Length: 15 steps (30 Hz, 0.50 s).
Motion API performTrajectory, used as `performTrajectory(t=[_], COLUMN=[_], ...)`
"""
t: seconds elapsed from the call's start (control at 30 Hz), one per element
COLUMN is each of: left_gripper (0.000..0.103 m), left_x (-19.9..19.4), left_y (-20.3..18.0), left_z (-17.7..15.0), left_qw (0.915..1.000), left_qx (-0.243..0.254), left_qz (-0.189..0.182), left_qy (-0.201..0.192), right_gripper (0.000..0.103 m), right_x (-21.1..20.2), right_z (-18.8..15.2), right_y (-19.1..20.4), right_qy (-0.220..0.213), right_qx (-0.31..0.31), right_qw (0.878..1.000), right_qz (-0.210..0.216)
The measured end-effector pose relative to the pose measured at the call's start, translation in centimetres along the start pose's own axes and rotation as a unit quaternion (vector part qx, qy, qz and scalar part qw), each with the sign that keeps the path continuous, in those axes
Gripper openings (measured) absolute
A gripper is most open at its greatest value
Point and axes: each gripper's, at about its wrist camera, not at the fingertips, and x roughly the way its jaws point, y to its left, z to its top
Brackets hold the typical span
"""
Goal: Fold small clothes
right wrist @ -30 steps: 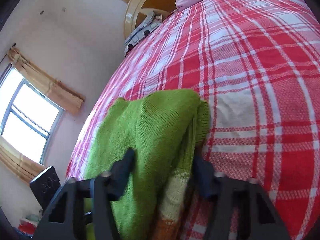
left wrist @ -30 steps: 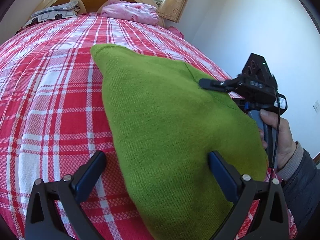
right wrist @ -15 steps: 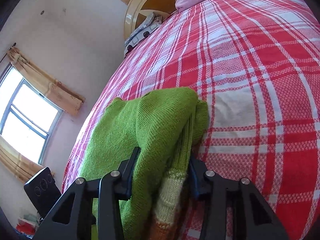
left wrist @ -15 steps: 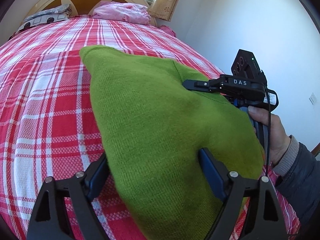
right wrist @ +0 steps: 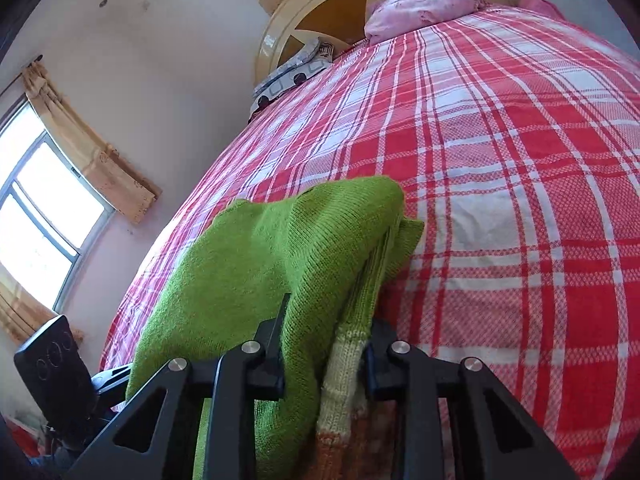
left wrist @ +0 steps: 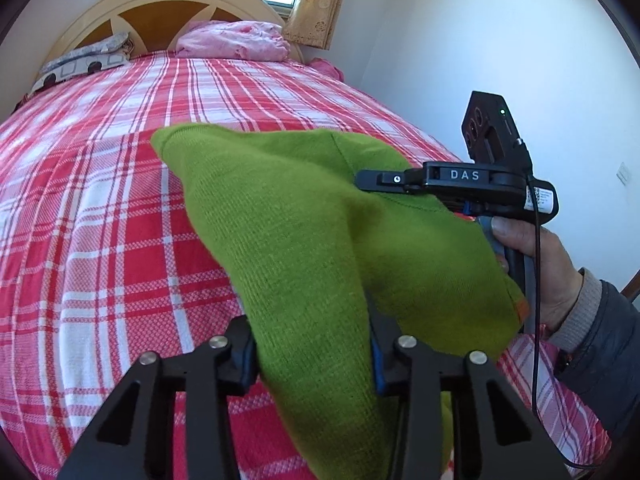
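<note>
Left wrist view: green knit sweater (left wrist: 304, 240) lies on the red plaid bedspread (left wrist: 100, 240), long axis running from my jaws up toward the wooden headboard (left wrist: 160, 12), far corner pointing up-left. My left gripper (left wrist: 312, 354) has its jaws closing, with a bunched fold of the sweater between them; the pads look pressed into the knit on both sides. Gripper is angled down at the bed. At right I see the right gripper (left wrist: 372, 180) side-on, black body marked DAS, tips buried in the sweater's right edge, so I cannot tell its opening here. A hand (left wrist: 532, 264) in a dark sleeve with a grey cuff wraps its handle, cable hanging down. Pink bedding (left wrist: 236, 40) and a patterned pillow (left wrist: 80, 62) sit by the headboard, curtain (left wrist: 320, 4) above.

Right wrist view: the same sweater (right wrist: 256, 272) reaches away from the jaws toward the headboard (right wrist: 320, 16). My right gripper (right wrist: 324, 354) is closing on a thick layered edge, pads touching it on both sides. Only this view shows the cream and orange-brown striped band low between the jaws. The left gripper's (right wrist: 52, 364) black camera block shows lower left, its jaws hidden behind the sweater. A window (right wrist: 36, 208) shows at left.
</note>
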Motion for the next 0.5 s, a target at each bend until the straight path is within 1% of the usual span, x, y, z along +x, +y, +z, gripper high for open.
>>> performTrajectory(t=[0.13, 0.27, 0.5], left_gripper=[0.041, 0.041, 0.041], left_x=[-2.0, -4.2, -7.7], left_y=[-0.2, -0.5, -0.4], left_z=[-0.2, -0.3, -1.1], left_qw=[0.9999, 0.9997, 0.9993], left_qx=[0.001, 0.005, 0.008], left_qz=[-0.002, -0.002, 0.01], left_qy=[-0.012, -0.023, -0.035], right_gripper=[0.028, 0.028, 0.028], right_x=[-1.1, -2.0, -2.9], right_z=[-0.8, -1.6, -3.1], right_y=[1.5, 3.2, 6.5], right_qy=[-0.011, -0.017, -0.028], right_qx=[-0.005, -0.003, -0.011], right_qw=[1.0, 0.999, 0.998], right_qz=[0.009, 0.031, 0.06])
